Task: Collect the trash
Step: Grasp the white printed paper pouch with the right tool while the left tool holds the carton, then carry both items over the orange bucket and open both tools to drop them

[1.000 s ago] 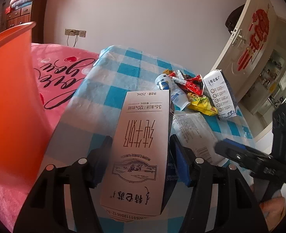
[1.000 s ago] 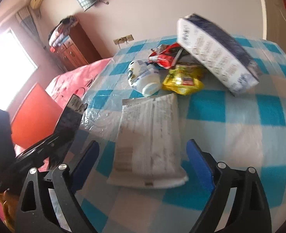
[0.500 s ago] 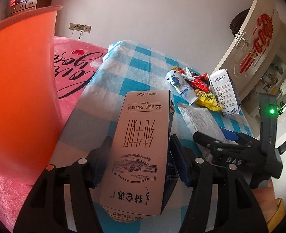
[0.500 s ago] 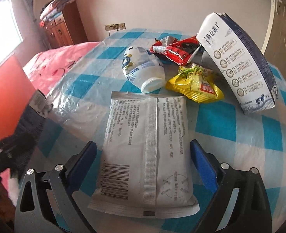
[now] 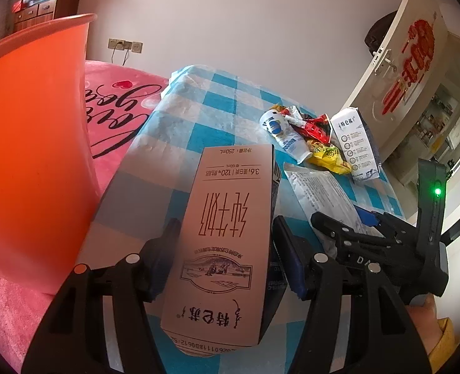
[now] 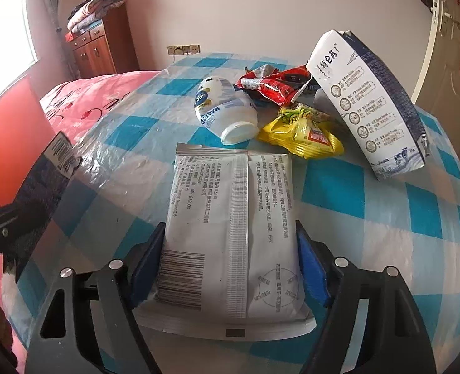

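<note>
Gripping a pinkish milk carton [image 5: 226, 243], the left gripper [image 5: 226, 258] is clamped on its two side faces, and the carton is held above the table's near edge, its print upside down to the camera. At the left, an orange bin [image 5: 33, 162] is seen beside the table; its inside cannot be seen.

The right gripper [image 6: 230, 265] has just been closing, and a flat white pouch [image 6: 230, 218] lies between its blue pads [image 6: 311, 268]; the pads are seen against the pouch's long edges at its near end. The pouch is matte, rectangular, with a centre seam and a barcode, and lies flat near the table's front edge.

The table [image 6: 385, 193] is covered by a glossy blue-and-white checked cloth. Further back, near the far right corner, a small white bottle [image 6: 226, 109] is lying on its side, just beside a crinkled yellow wrapper [image 6: 301, 134] and a red wrapper [image 6: 276, 85]. A white-and-navy carton [image 6: 370, 103] is tilted over them at the right.
</note>
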The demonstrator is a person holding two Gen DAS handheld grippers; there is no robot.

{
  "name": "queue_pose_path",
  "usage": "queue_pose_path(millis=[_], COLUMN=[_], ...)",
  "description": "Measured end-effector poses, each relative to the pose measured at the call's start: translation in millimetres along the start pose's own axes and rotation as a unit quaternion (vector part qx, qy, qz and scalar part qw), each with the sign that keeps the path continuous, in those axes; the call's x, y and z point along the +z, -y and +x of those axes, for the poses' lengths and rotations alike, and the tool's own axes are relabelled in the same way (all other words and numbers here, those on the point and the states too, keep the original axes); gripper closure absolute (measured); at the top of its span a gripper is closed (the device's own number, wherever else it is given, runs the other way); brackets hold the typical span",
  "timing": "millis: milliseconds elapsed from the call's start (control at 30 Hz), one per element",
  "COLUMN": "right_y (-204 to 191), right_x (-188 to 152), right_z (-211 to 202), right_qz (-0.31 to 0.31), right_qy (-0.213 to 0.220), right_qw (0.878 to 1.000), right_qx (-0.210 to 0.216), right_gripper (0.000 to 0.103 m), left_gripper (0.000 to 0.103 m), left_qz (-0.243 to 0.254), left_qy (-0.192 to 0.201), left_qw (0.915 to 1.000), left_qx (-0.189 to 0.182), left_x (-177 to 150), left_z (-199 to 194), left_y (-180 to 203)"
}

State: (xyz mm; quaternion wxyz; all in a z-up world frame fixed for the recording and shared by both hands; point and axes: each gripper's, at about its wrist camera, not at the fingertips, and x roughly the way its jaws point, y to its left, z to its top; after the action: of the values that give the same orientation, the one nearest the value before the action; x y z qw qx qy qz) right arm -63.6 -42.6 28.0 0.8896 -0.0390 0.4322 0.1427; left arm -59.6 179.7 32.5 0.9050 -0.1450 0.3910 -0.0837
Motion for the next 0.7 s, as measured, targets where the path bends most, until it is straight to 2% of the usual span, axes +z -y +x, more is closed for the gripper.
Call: queue_pose_path(millis=[300,700], right_y=[9.6,11.7], right_x=[-13.0,3.6], right_z=[-27.6,-71.7], right_qz=[0.025,0.056], right_qy=[0.016,0.05], right_qw=[0.999,0.995], right_qx=[0.017,0.059], right_gripper=[0.028,0.028], left_gripper=[0.041,0.041], left_qz=[0.009,0.018], left_qy=[0.003,0.035], left_qw=[0.9999,0.999], left_qx=[-0.01,-0.023], left_x=[-3.0,8.8], left_z=[-7.0,-35.0], left_y=[9.4,21.7])
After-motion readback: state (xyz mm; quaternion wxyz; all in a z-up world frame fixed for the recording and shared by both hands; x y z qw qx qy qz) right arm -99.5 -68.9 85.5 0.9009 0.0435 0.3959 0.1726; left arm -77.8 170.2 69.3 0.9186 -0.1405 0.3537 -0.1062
